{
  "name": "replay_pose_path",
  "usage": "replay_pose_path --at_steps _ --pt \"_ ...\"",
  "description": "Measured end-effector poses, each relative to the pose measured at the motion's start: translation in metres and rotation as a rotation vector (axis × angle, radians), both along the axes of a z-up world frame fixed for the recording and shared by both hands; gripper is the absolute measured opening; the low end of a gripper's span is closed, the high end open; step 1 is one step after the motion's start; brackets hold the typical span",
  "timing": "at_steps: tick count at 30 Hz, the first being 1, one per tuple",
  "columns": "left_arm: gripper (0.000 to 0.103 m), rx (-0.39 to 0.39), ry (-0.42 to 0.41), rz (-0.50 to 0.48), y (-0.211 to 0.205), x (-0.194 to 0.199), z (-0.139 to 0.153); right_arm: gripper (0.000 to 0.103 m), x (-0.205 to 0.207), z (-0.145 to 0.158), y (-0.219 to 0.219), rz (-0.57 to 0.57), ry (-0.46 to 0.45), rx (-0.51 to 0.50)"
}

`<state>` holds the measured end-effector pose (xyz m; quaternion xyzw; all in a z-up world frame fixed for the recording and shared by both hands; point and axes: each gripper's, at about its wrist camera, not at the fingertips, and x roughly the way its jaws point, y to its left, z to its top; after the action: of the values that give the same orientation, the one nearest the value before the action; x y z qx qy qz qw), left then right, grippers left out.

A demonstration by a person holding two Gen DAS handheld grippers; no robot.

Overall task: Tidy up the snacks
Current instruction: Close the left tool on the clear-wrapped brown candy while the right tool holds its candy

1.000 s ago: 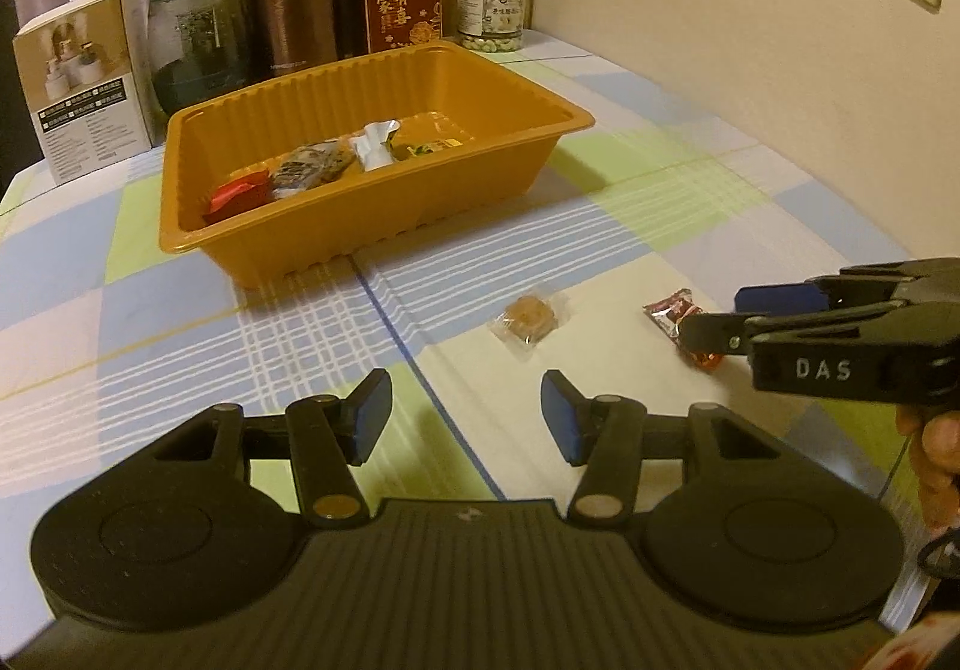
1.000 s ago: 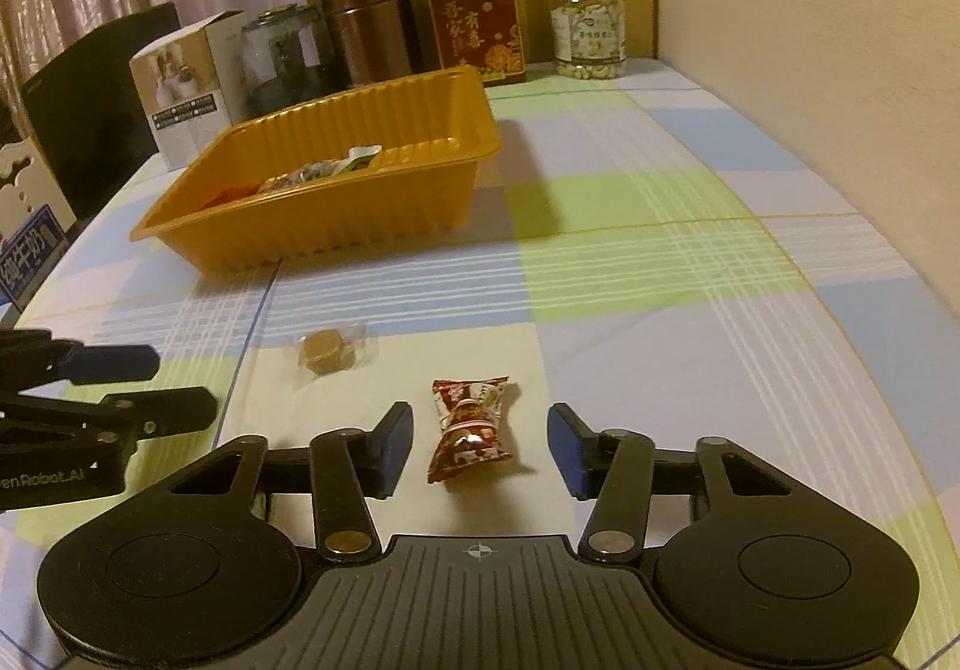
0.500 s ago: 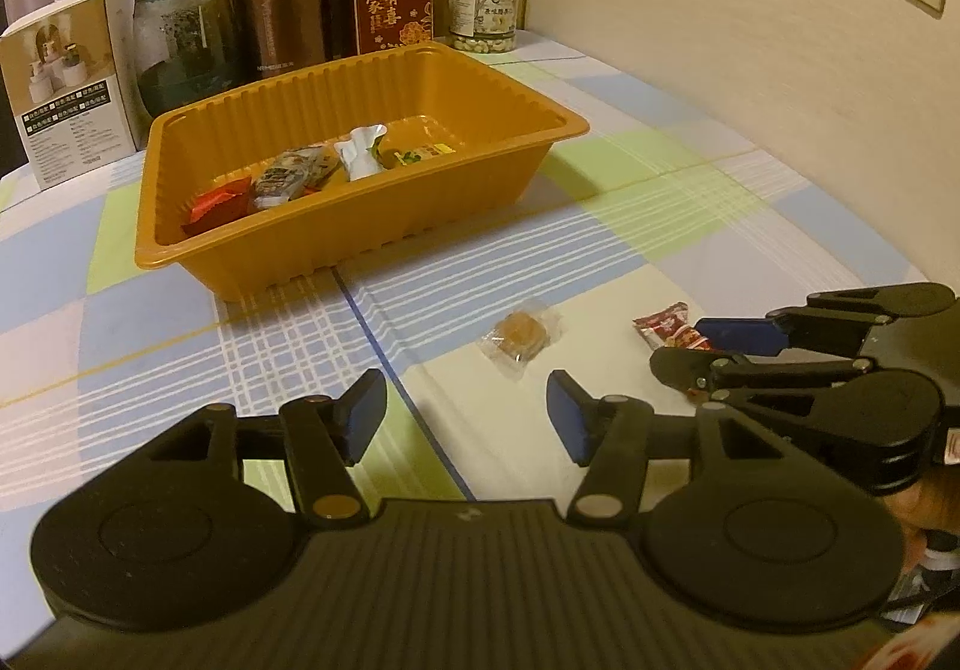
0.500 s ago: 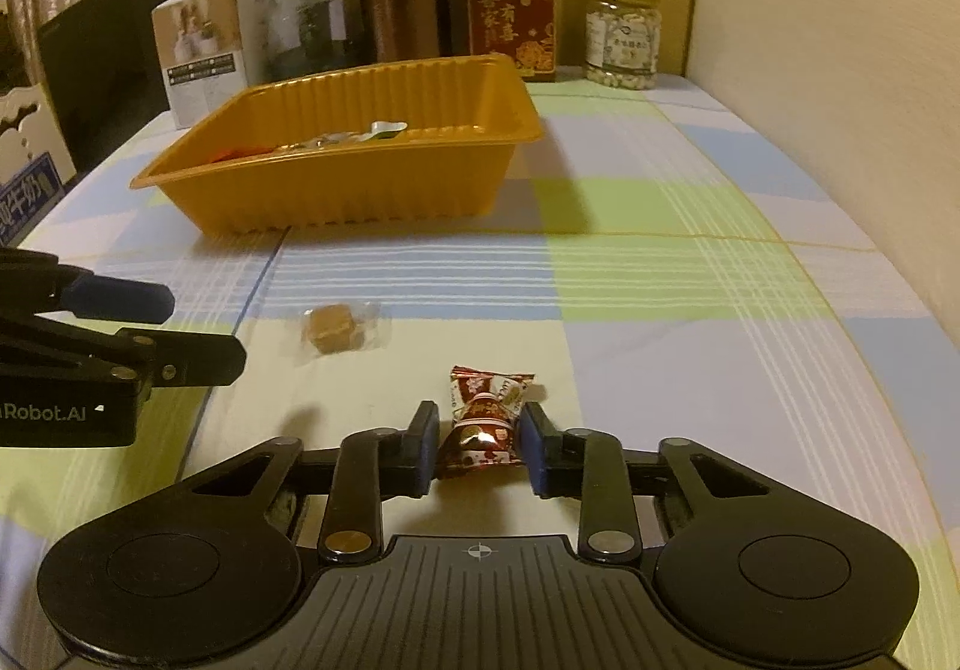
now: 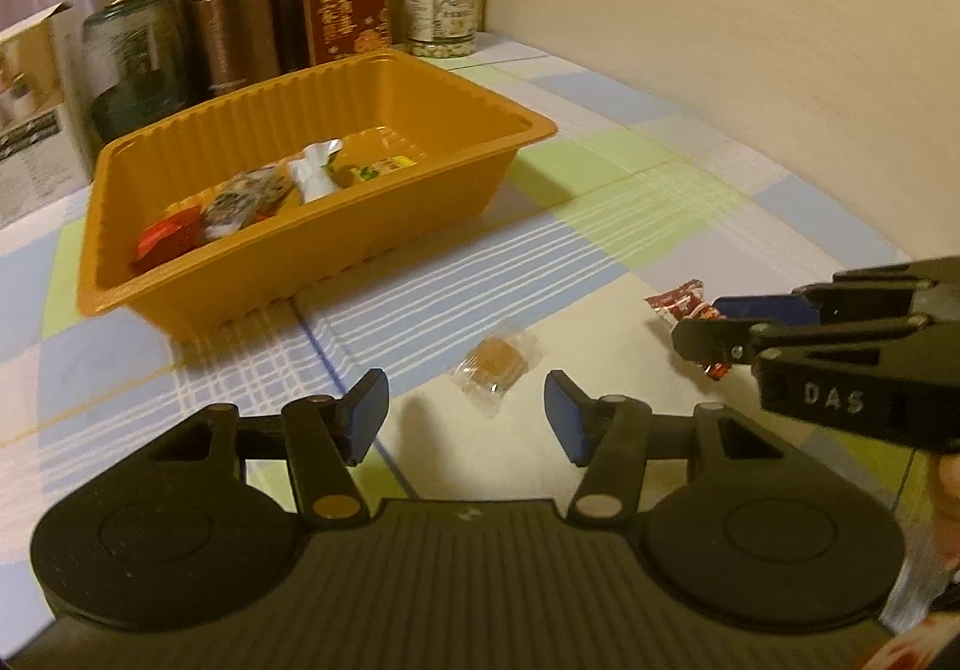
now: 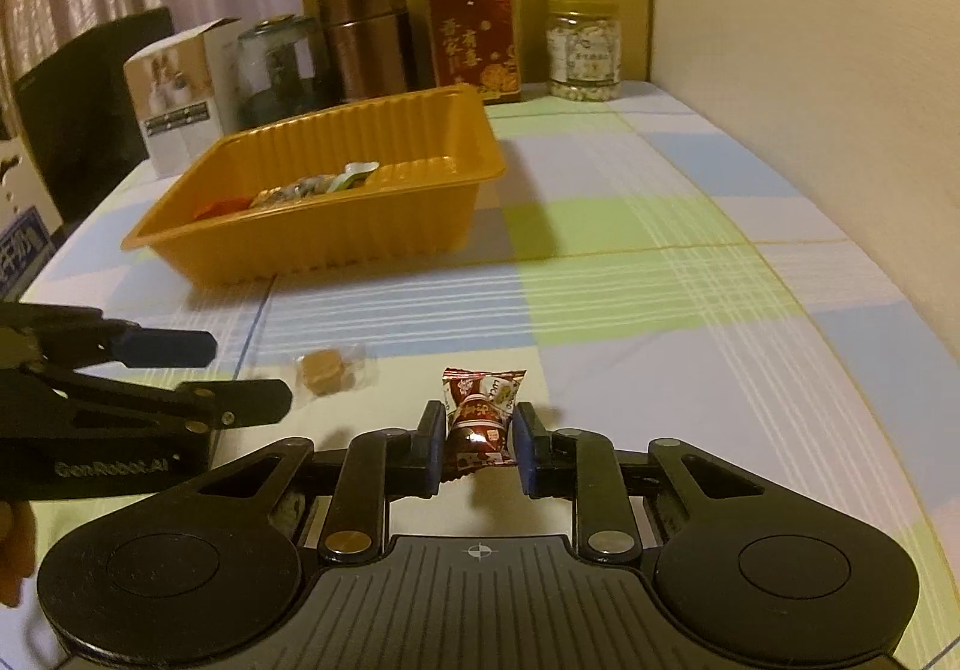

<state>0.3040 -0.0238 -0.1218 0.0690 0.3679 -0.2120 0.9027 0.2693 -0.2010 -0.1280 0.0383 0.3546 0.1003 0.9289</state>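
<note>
Right gripper (image 6: 479, 445) pinches red candy (image 6: 480, 418), tray lies ahead-left
Candy long axis runs along the fingers, just off the table's near edge; left gripper (image 5: 467, 418) wide, caramel (image 5: 495, 364) just ahead; orange tray (image 6: 384, 244) farther, toward the far-left corner

Left tool (image 5: 467, 416) spread wide above clear-wrapped candy (image 5: 495, 365); right tool (image 5: 702, 323) clamps red candy (image 5: 684, 304); orange tray (image 5: 288, 274) beyond.

We read "DAS" on the right gripper (image 5: 702, 337), "GenRobot.AI" on the left gripper (image 6: 246, 373), and Chinese characters, 喜 among them, on the red box (image 6: 474, 39) at the table's far edge.
</note>
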Motion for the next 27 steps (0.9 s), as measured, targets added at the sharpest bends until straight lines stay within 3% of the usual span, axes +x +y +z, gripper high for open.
replay_pose_path --at_steps 5,27 --pt "0.053 0.036 -0.023 -0.045 -0.009 0.010 -0.012 0.024 0.001 0.000 -0.006 -0.025 0.011 0.019" --pt "0.030 0.030 -0.027 -0.096 -0.019 0.023 -0.022 0.024 0.003 0.002 -0.004 -0.041 0.015 0.038"
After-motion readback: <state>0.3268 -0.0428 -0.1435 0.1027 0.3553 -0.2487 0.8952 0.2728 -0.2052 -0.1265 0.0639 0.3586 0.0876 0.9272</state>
